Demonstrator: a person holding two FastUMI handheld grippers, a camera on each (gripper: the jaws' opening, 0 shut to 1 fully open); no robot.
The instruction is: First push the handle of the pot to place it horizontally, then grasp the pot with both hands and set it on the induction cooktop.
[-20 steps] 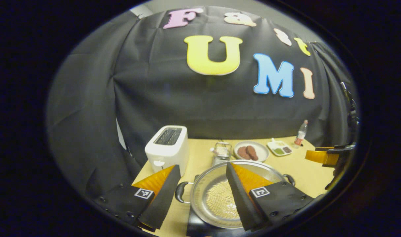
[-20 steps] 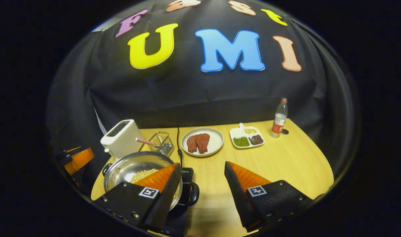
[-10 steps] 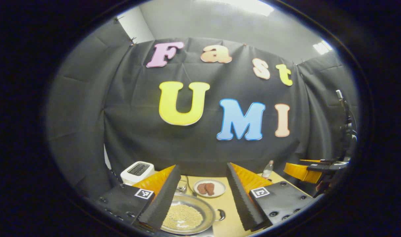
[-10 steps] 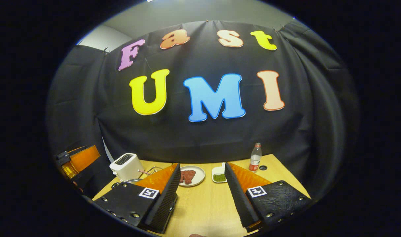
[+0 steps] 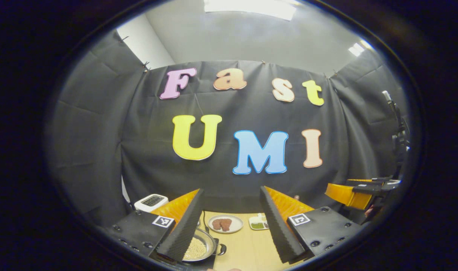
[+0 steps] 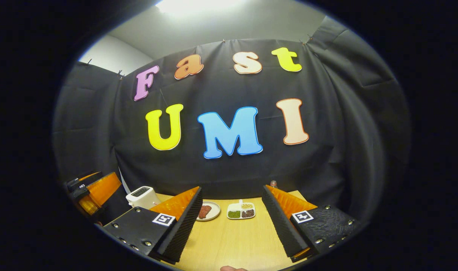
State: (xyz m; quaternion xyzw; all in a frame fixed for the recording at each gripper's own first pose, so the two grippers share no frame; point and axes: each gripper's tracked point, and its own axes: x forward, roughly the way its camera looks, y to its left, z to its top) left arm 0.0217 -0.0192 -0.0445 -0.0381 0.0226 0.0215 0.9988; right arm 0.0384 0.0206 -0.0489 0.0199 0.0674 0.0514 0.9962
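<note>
The steel pot (image 5: 199,246) with pale grains inside sits low in the left gripper view, on the dark induction cooktop (image 5: 213,260). One black loop handle (image 5: 222,249) points right; the pot's left part is hidden behind my left finger. My left gripper (image 5: 231,189) is open, held high and well back from the pot, with nothing between its fingers. My right gripper (image 6: 232,187) is open too, above the wooden table (image 6: 232,241). Each gripper shows orange at the edge of the other's view: the right gripper (image 5: 349,194) and the left gripper (image 6: 97,188).
A white toaster (image 5: 151,201) (image 6: 140,196) stands at the back left. A plate of meat (image 5: 225,224) (image 6: 208,210) and a divided dish of beans (image 5: 259,224) (image 6: 241,211) lie at the back. A bottle cap (image 6: 273,183) peeks over my right finger.
Both grippers have drawn back and tilted upward, staying open. The pot, close under them a second ago, now looks small and low on the cooktop.
</note>
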